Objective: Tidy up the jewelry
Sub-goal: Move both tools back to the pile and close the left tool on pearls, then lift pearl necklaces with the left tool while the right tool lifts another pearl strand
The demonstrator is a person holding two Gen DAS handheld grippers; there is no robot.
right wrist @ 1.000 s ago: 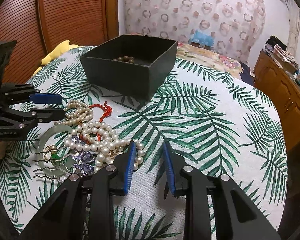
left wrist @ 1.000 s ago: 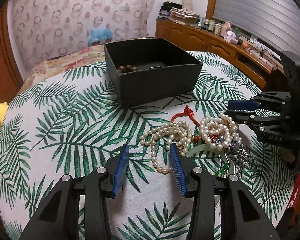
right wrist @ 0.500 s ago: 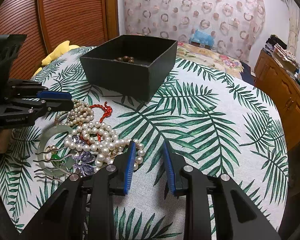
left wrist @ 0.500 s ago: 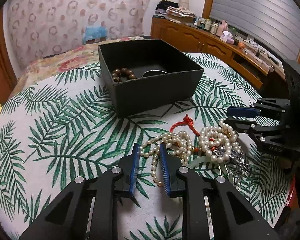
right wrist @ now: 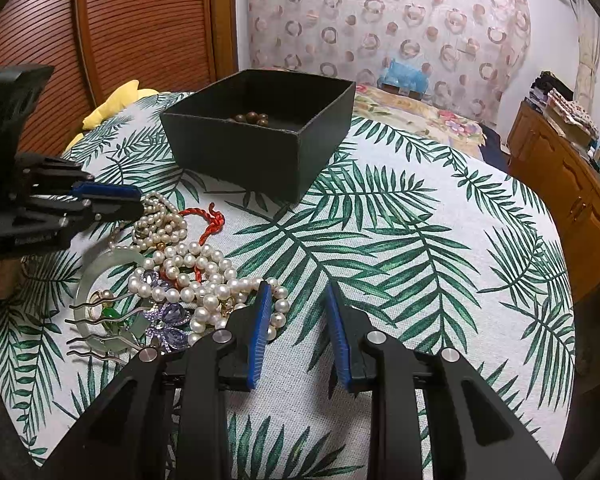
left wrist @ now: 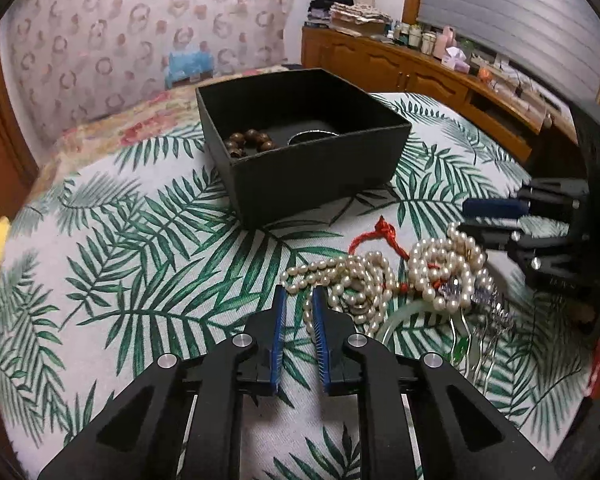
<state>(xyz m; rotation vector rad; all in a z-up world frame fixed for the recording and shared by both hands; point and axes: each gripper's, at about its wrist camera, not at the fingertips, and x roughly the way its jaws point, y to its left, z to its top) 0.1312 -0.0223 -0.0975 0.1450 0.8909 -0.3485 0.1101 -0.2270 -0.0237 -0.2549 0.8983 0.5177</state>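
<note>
white tablecloth point(right wrist: 420, 264) printed with green palm fronds; black box point(left wrist: 316, 172) holding brown wooden beads point(left wrist: 250, 142); cream pearl strands point(right wrist: 204, 280); a red cord point(right wrist: 210, 222); pale green bangle point(right wrist: 100, 264), possibly jade; purple brooch point(right wrist: 168, 324); blue pads point(right wrist: 260, 332)

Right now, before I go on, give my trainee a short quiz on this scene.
1. True or false: the box is empty.
2. Which lies on the table, partly under the pearls? A) a pale green bangle B) a watch C) a spoon
3. Fill in: the right claw is ___, with only cloth showing between its fingers.

Key: 1 false, brown beads lie in it; 2 A; 3 open.
</note>
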